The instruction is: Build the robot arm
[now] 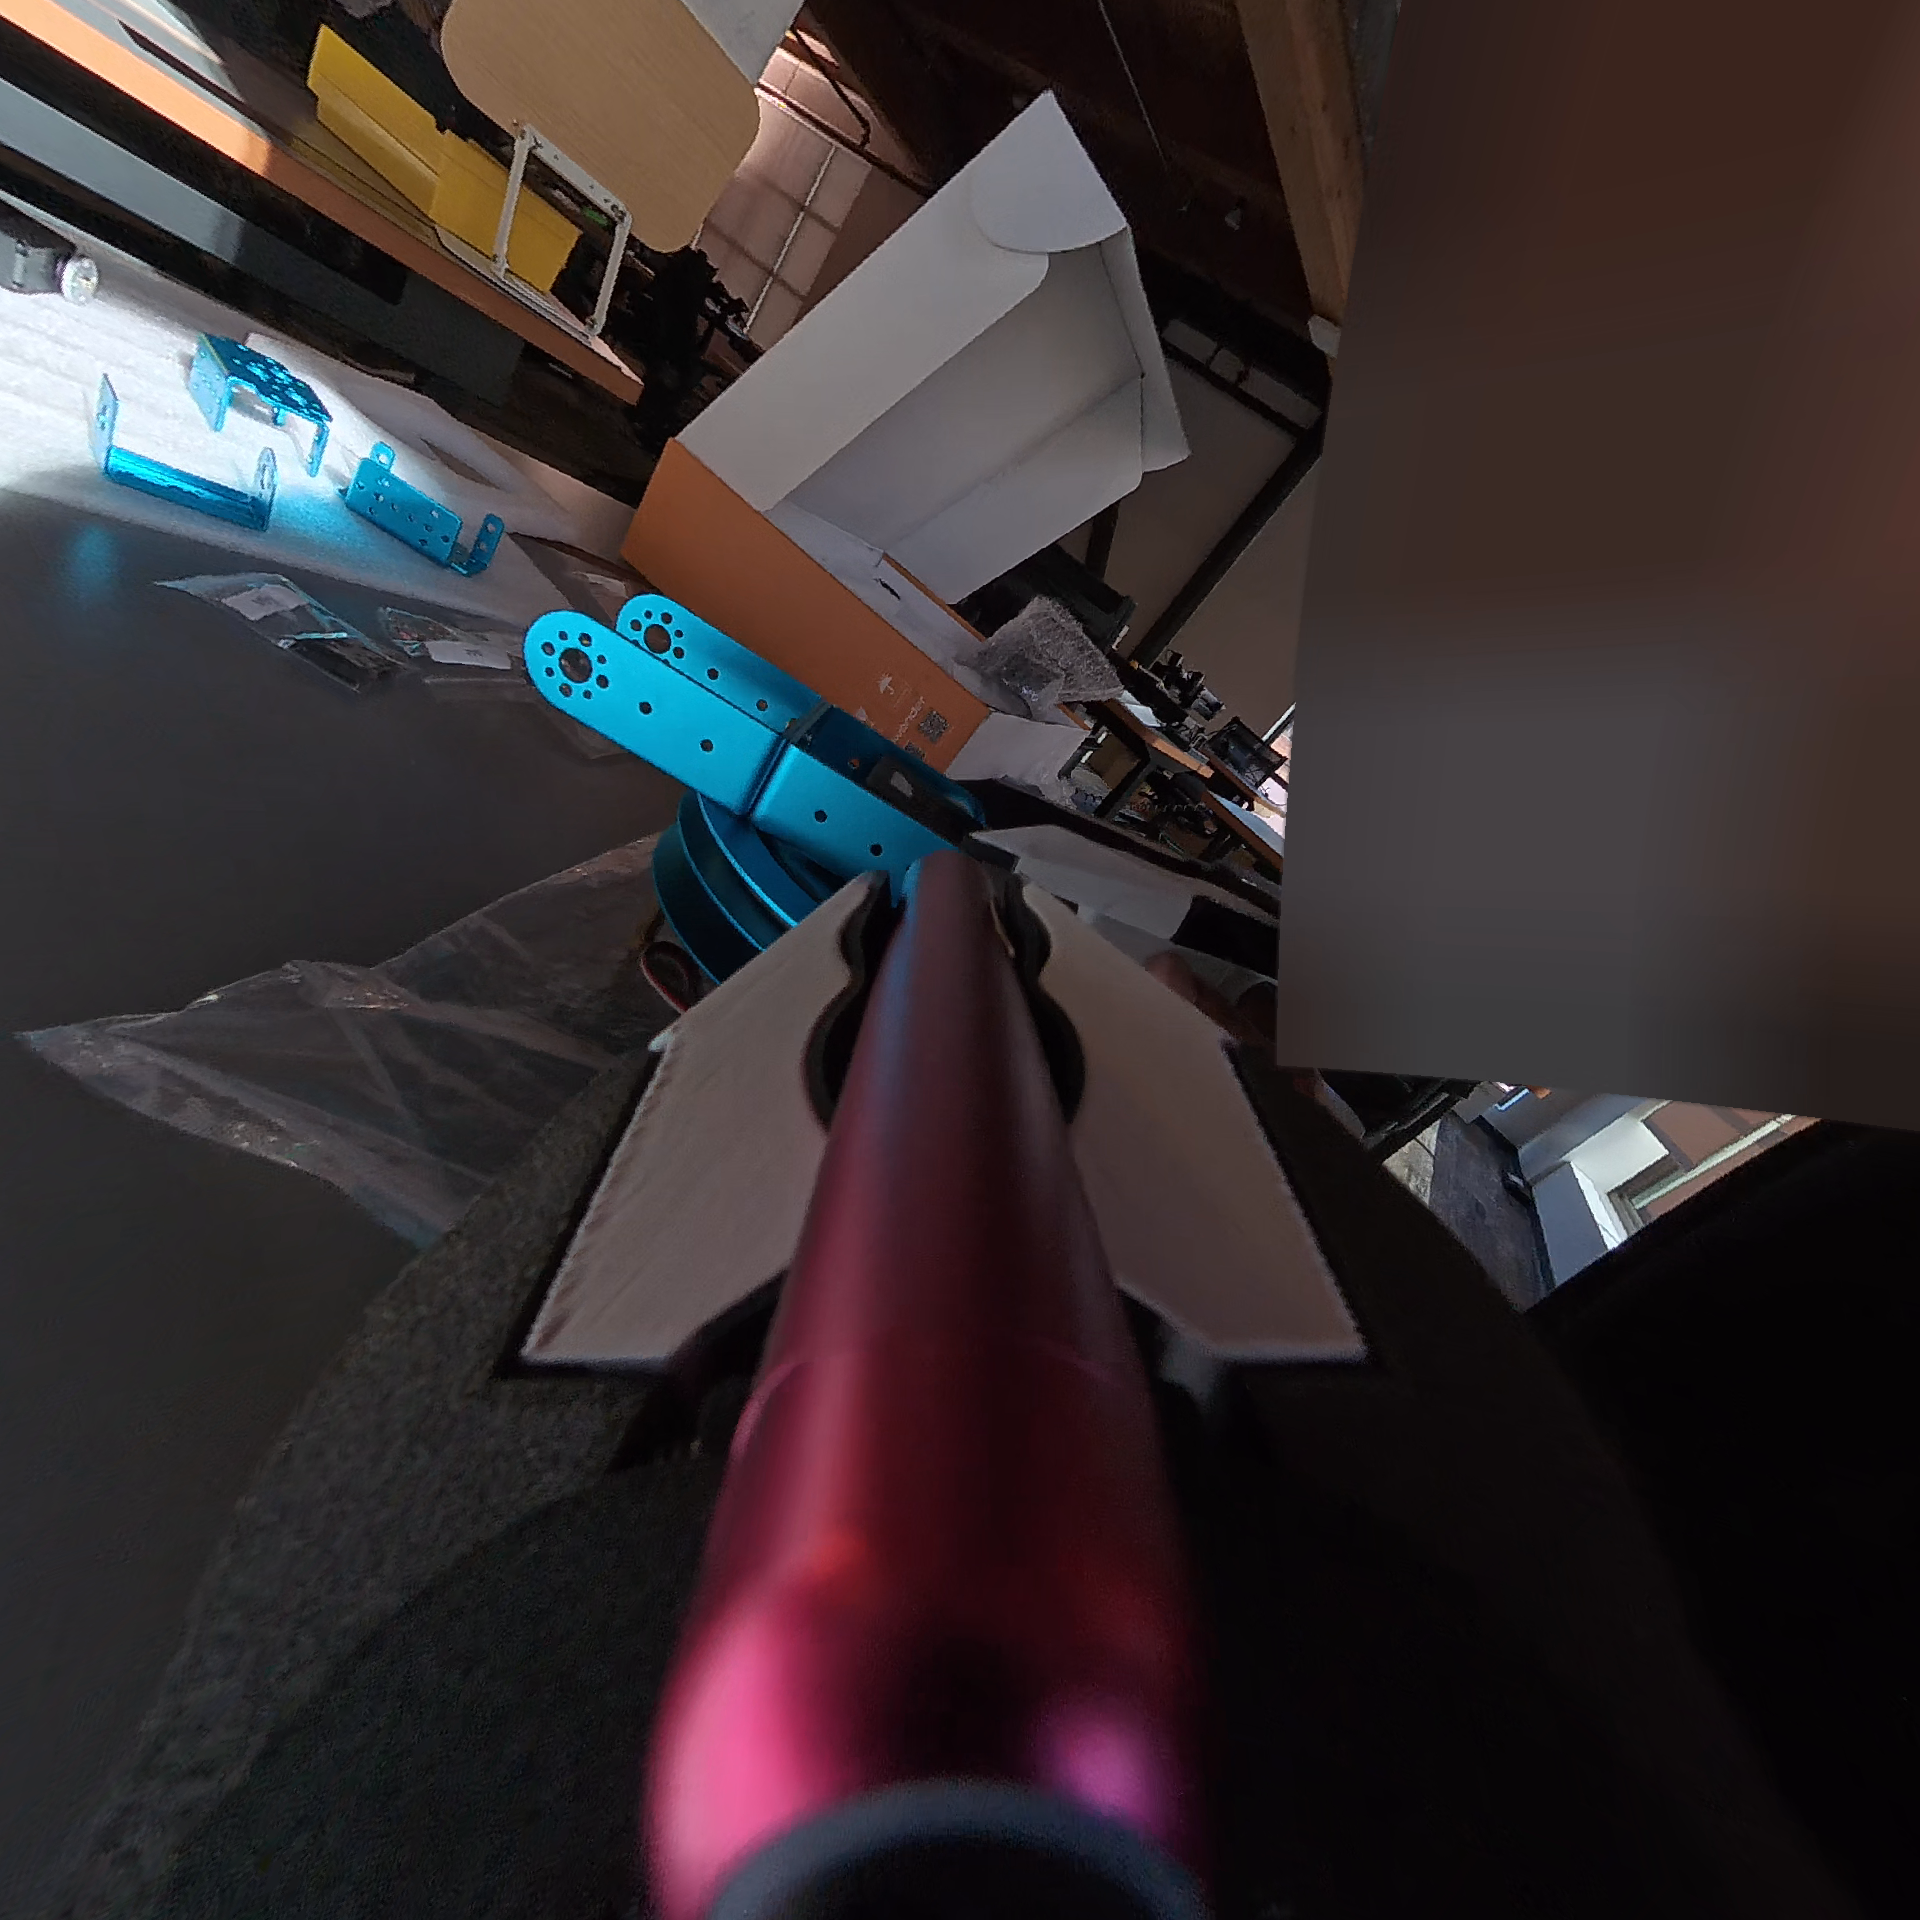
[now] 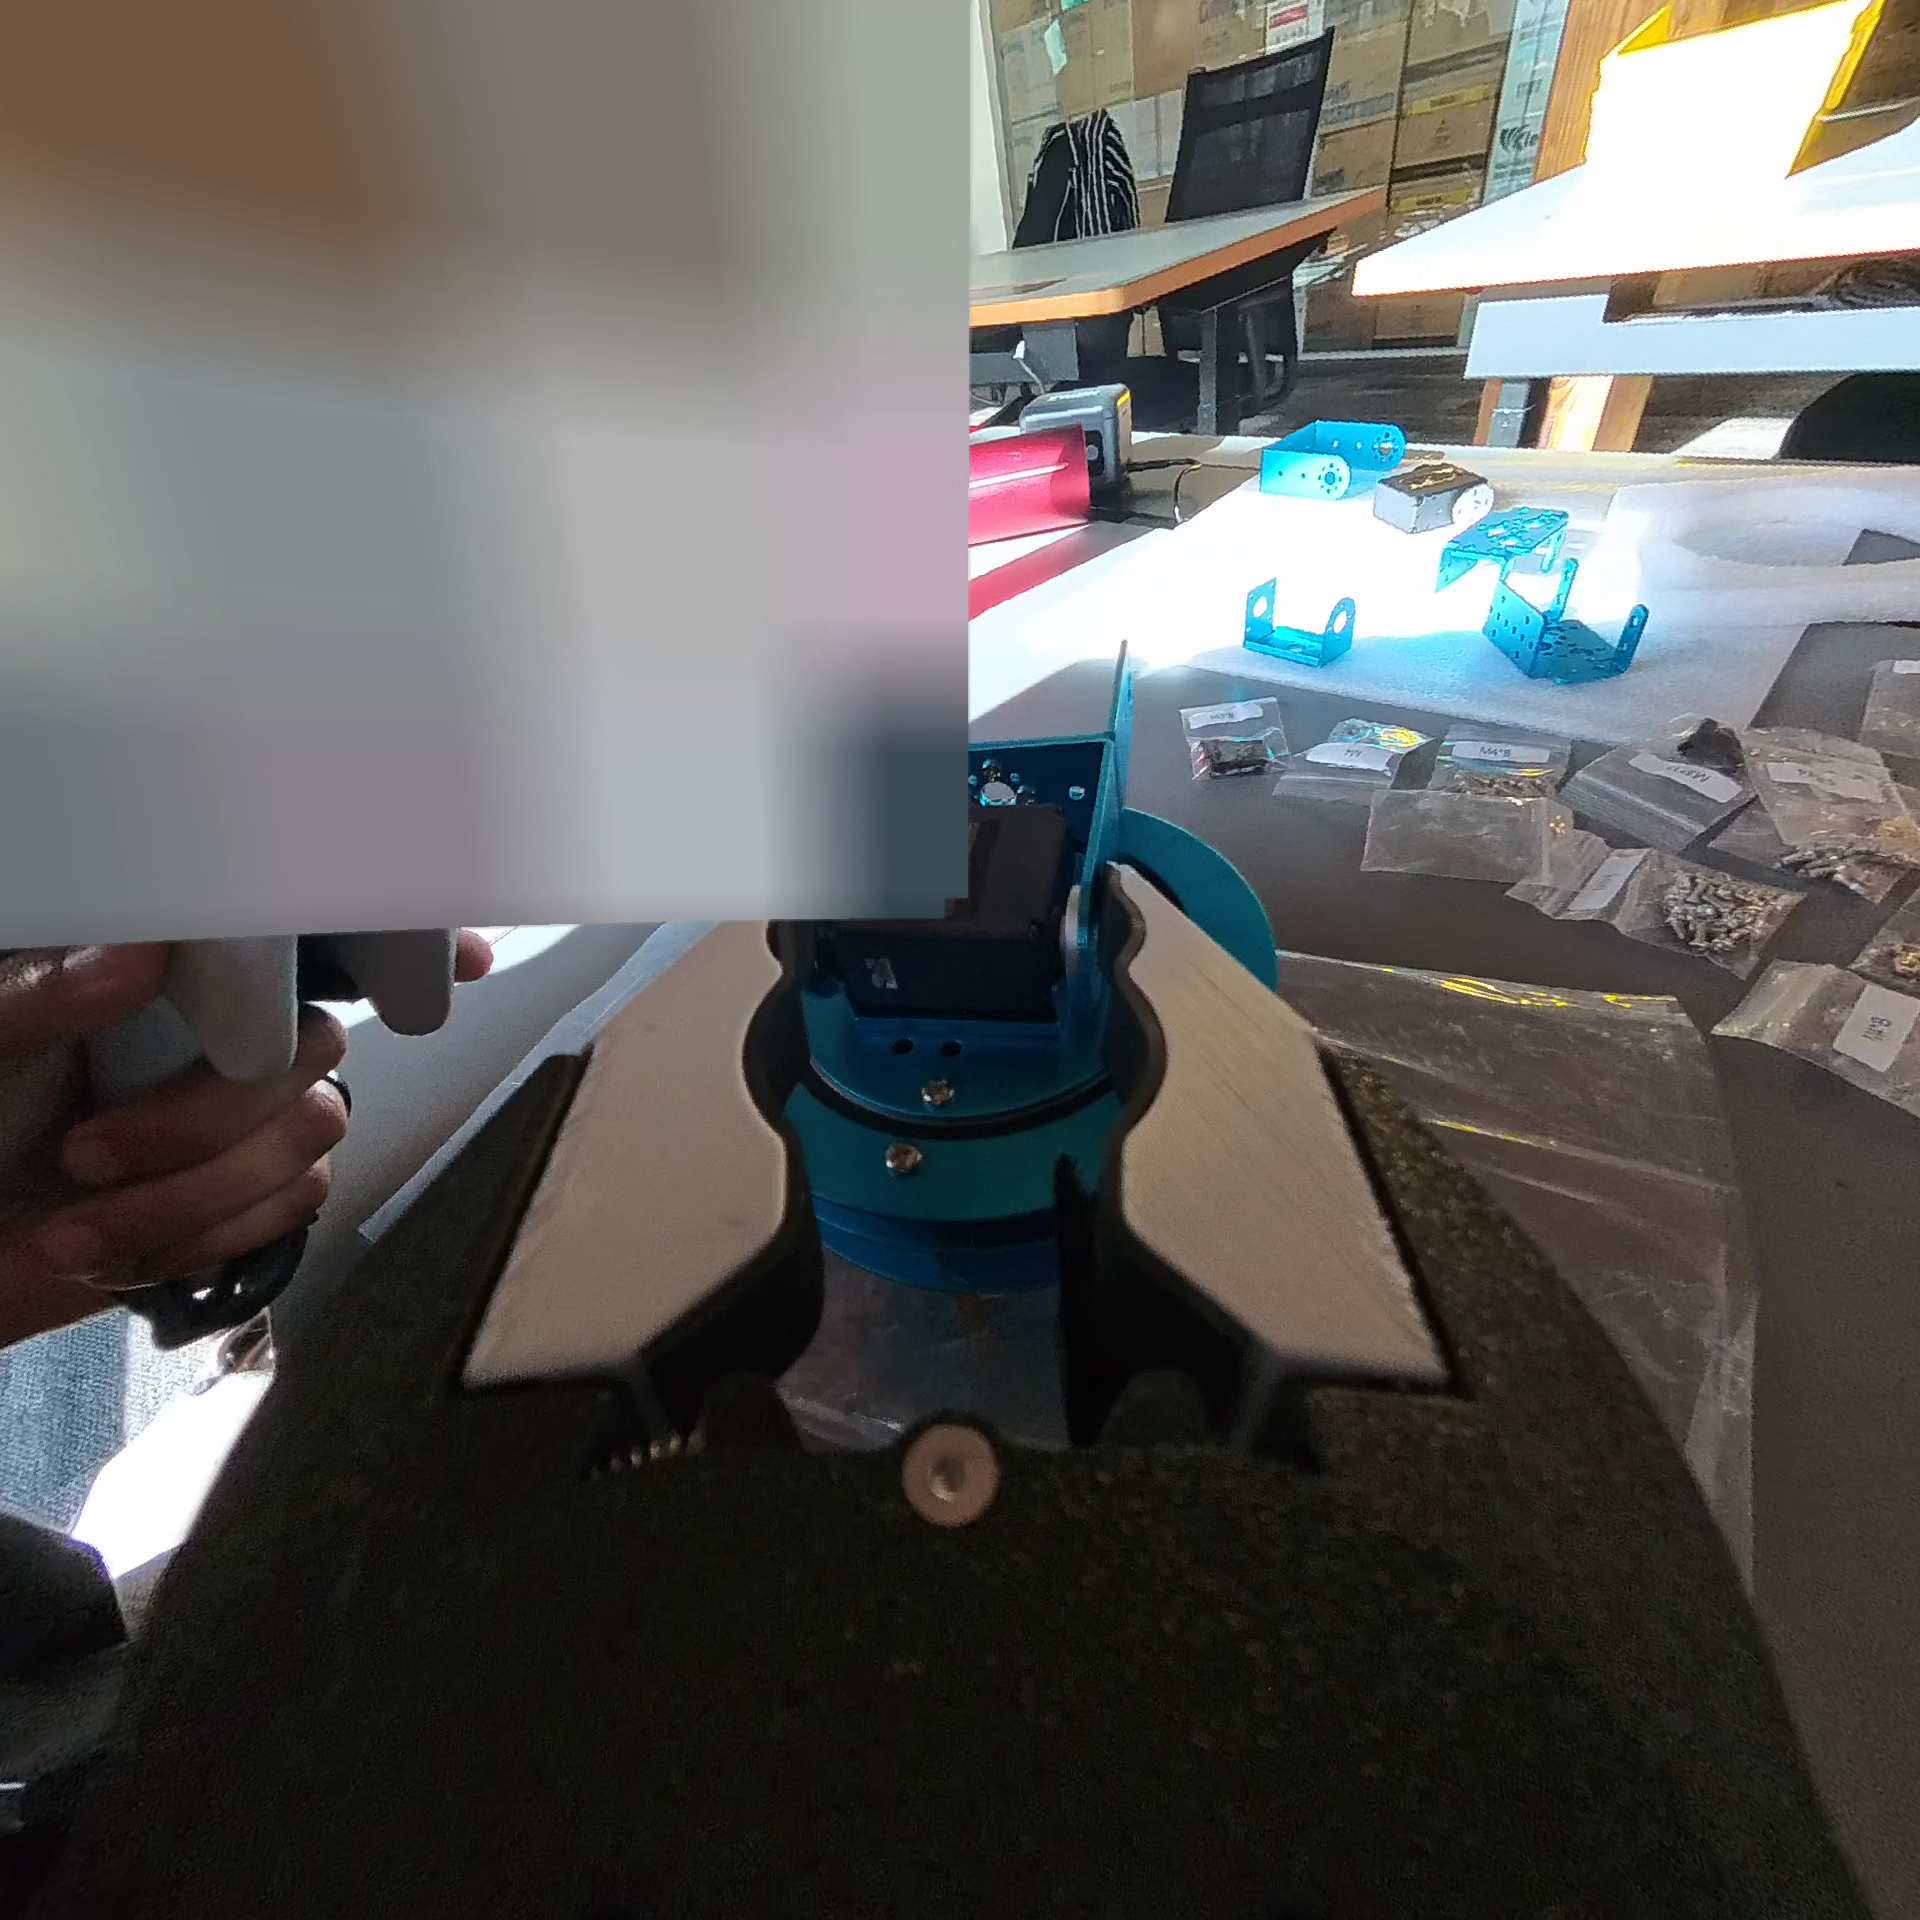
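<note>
My left gripper is shut on a magenta screwdriver handle that runs forward between its fingers. The handle's front end meets a blue U-bracket mounted on a blue round base. My right gripper is shut around the same blue round base, one finger on each side. A black servo sits on the base with the upright blue bracket beside it. The base stands on a clear plastic bag on the dark table. The screwdriver's tip is hidden.
Loose blue brackets lie on white foam at the back. Several small bags of screws lie to the right. An open orange and white box stands behind the assembly. A person's hand holds the other gripper's handle at left.
</note>
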Available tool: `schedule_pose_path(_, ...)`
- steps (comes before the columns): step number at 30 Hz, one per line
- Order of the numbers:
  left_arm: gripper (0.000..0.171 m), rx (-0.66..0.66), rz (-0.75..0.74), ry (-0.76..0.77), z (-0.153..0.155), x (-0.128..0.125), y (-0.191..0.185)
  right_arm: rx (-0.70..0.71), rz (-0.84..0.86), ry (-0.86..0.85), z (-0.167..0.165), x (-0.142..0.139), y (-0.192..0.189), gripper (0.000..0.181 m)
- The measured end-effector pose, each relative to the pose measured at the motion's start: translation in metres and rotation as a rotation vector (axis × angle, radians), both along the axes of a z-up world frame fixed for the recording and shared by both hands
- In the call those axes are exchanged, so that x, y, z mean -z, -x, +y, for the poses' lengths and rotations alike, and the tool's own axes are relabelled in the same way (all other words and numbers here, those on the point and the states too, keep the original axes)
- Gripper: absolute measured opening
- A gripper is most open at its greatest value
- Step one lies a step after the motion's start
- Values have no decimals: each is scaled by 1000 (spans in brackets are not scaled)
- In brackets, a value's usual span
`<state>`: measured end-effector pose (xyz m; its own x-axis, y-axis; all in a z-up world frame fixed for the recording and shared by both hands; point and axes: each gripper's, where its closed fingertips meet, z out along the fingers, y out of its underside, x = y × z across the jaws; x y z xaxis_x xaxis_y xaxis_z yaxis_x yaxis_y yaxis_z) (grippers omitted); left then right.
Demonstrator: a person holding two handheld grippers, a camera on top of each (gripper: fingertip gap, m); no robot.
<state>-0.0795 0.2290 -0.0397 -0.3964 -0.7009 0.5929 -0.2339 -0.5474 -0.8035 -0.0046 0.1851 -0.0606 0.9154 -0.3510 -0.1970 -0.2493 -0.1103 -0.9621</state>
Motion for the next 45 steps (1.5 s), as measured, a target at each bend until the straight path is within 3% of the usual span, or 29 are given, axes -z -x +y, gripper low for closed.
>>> schedule_pose_path(15,22,6,-6,16,-3,3,-1,-7,6,-4,-2,0,-1,56)
schedule_pose_path(25,22,16,-79,-115,-12,1,0,-31,18,-7,-7,-1,-2,56)
schedule_pose_path(45,21,36,-50,-93,-11,1,0,-65,15,-19,-8,-2,0,56)
